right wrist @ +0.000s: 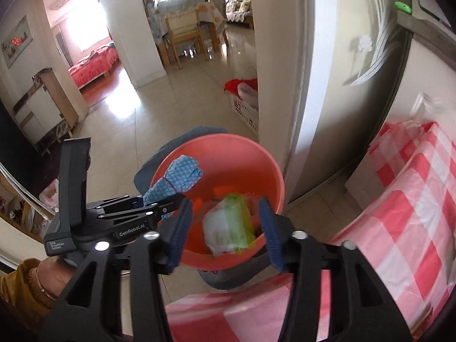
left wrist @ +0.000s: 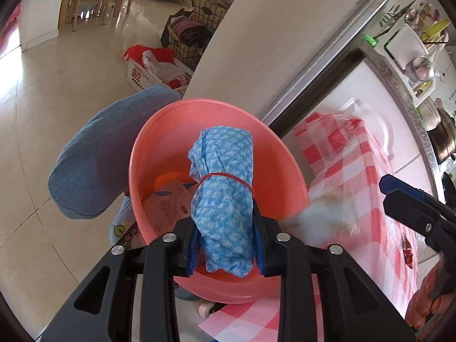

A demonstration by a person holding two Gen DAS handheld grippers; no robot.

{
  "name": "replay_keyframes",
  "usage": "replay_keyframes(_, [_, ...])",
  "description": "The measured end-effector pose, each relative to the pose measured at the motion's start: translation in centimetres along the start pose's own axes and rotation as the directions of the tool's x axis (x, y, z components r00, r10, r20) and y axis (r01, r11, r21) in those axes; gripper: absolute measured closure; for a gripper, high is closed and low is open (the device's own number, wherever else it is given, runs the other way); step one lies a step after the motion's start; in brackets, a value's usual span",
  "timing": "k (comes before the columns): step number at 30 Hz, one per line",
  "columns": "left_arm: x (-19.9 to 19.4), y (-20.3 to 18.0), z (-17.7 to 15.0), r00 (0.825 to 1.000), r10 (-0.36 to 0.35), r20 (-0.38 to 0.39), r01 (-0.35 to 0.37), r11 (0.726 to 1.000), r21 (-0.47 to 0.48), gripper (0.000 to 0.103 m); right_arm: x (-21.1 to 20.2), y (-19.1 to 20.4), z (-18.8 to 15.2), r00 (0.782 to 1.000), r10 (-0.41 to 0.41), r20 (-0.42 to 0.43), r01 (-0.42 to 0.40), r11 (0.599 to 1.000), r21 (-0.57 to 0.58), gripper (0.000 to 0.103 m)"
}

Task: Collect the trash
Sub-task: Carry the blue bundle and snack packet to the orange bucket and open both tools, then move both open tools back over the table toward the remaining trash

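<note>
Risk here: left gripper [left wrist: 226,245] clamped on rubber-banded blue patterned cloth roll [left wrist: 223,196] over round pink plastic basin [left wrist: 159,131], right gripper [right wrist: 225,230] spread apart, could snag rim.

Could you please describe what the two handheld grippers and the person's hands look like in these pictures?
Both grippers are matte black plastic with triangular cut-outs, silver round bolts and ribbed blue finger pads. The left gripper carries white "GenRobot.AI" lettering and a small white label, seen from the right wrist view. The left hand wears a mustard-yellow sleeve and a thin bracelet. The right gripper matches. No cables show.
</note>
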State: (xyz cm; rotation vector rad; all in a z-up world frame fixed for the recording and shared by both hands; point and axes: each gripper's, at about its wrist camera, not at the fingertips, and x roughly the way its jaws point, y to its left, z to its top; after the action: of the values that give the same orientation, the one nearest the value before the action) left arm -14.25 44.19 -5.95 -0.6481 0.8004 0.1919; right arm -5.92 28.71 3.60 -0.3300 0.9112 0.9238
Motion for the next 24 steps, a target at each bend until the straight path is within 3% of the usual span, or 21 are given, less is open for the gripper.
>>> replay_keyframes(1, [0.1,0.2,0.0,1.0,-0.001,-0.002,0.001,1.0,-0.006,0.058,0.1,0.1,0.0,1.0,-0.007,0.004,0.007,1.0,-0.001,0.037])
replay_keyframes(4, [0.1,0.4,0.0,1.0,0.0,0.009,0.0,1.0,-0.011,0.038,0.0,-0.1,-0.4,1.0,-0.015,0.018,0.015,1.0,0.017,0.033])
replay_keyframes(13, [-1.9,0.4,-0.5,0.999,0.006,0.043,-0.006,1.0,-0.012,0.016,-4.9,-3.0,-2.3,0.989,-0.073,0.126,0.057,0.991,0.124,0.012])
replay_keyframes(20, [-3.4,-0.2,-0.6,0.999,0.008,0.048,-0.004,0.997,-0.079,0.014,-7.3,-5.9,-5.2,0.986,-0.076,0.148,0.04,0.972,0.232,0.009])
replay_keyframes(24, [-3.9,-1.8,-0.5,0.999,0.0,0.037,0.002,0.998,-0.064,0.014,-8.3,-6.9,-6.7,0.984,-0.077,0.162,0.031,0.964,0.265,0.009])
